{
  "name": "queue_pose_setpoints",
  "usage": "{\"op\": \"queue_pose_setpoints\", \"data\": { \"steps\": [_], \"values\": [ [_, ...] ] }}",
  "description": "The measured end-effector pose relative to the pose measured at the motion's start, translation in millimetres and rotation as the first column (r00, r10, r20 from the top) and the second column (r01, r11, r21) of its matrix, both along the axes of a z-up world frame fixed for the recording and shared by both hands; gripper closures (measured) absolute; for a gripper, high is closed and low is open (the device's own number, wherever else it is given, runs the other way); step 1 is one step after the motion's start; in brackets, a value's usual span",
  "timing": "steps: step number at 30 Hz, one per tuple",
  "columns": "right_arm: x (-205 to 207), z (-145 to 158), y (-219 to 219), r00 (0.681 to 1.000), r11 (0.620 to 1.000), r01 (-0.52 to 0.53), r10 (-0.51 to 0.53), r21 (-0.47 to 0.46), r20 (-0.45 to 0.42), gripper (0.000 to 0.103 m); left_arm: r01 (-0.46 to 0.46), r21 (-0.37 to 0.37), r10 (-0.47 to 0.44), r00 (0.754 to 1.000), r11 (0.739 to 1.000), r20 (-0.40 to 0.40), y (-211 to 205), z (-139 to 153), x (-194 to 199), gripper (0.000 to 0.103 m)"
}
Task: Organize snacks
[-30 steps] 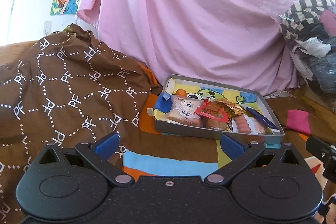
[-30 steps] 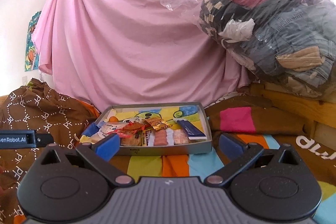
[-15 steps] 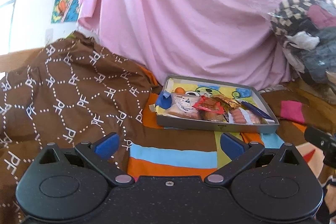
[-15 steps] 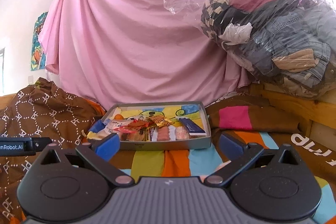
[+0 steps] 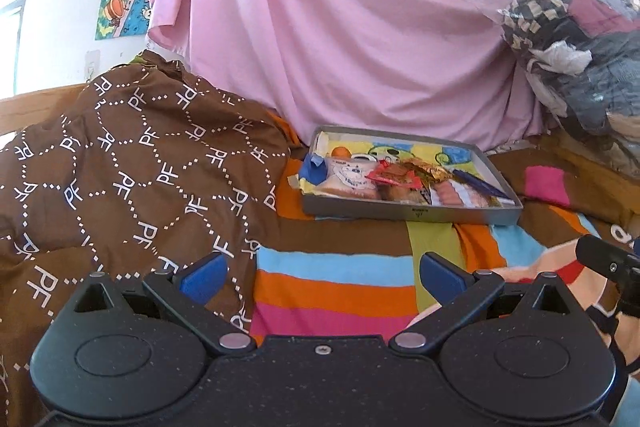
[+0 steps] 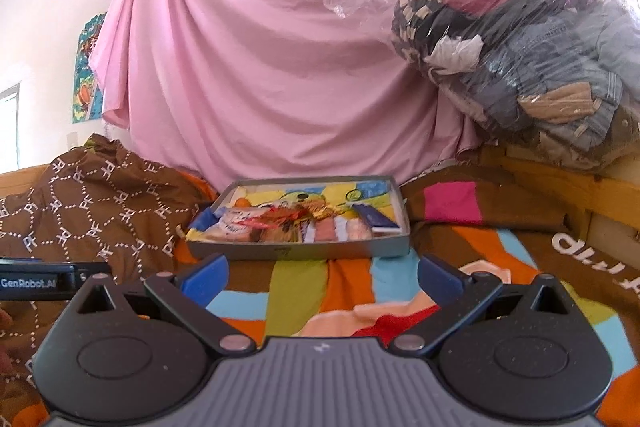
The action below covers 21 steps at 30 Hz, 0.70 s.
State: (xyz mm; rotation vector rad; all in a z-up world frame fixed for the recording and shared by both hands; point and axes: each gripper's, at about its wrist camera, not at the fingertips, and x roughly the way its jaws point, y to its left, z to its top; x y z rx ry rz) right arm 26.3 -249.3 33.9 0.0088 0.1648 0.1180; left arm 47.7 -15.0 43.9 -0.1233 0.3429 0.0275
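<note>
A shallow grey tray (image 5: 412, 214) (image 6: 296, 250) lies on a striped bedspread ahead of both grippers. Several snack packets fill its near side: a white packet (image 5: 352, 177), a red packet (image 5: 390, 175), a gold wrapper (image 5: 430, 171), pink sausages (image 5: 448, 193) and a dark blue bar (image 5: 478, 183) (image 6: 376, 217). A small orange ball (image 5: 340, 151) rests at its back left. My left gripper (image 5: 322, 273) is open, well short of the tray, nothing between its blue fingers. My right gripper (image 6: 322, 275) is open too, empty, just in front of the tray.
A brown patterned blanket (image 5: 120, 163) is heaped on the left. A pink sheet (image 6: 272, 67) hangs behind the tray. A clear bag of clothes (image 6: 520, 55) sits on a wooden ledge at the right. The other gripper's body shows at the edges (image 6: 36, 281) (image 5: 608, 259).
Both grippers have drawn back from the tray, which now looks smaller and farther off. More striped bedspread shows in front. Both stay open and empty.
</note>
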Motion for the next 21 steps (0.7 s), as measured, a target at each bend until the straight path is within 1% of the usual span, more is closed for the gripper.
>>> {"op": "queue_pose_setpoints", "data": {
  "steps": [4, 7, 10, 16, 21],
  "values": [
    [-1.8, -8.4, 5.2, 1.0, 1.0, -0.019, 0.019, -0.009, -0.015, 0.0, -0.006, 0.003, 0.006, 0.999, 1.0, -0.036, 1.8, -7.5, -0.7, 0.001],
    [0.6, -14.1, 5.9, 0.999, 0.999, -0.037, 0.037, 0.004, -0.033, 0.0, -0.024, 0.008, 0.024, 0.997, 1.0, -0.069, 3.7, -13.4, 2.0, 0.001],
    [3.0, -18.9, 6.5, 0.998, 0.999, -0.041, 0.042, 0.012, -0.051, 0.0, -0.04, -0.01, 0.039, 0.994, 0.999, -0.099, 6.9, -19.4, 3.5, 0.001],
    [7.0, -31.0, 7.4, 0.995, 0.999, -0.042, 0.042, 0.006, -0.092, 0.0, -0.049, -0.014, 0.047, 0.989, 0.999, -0.141, 8.0, -31.2, 4.7, 0.001],
    [8.7, -36.7, 8.9, 0.993, 0.999, -0.045, 0.045, -0.001, -0.11, 0.0, -0.054, -0.014, 0.051, 0.986, 0.998, -0.156, 9.1, -36.2, 3.8, 0.001]
  ]
}}
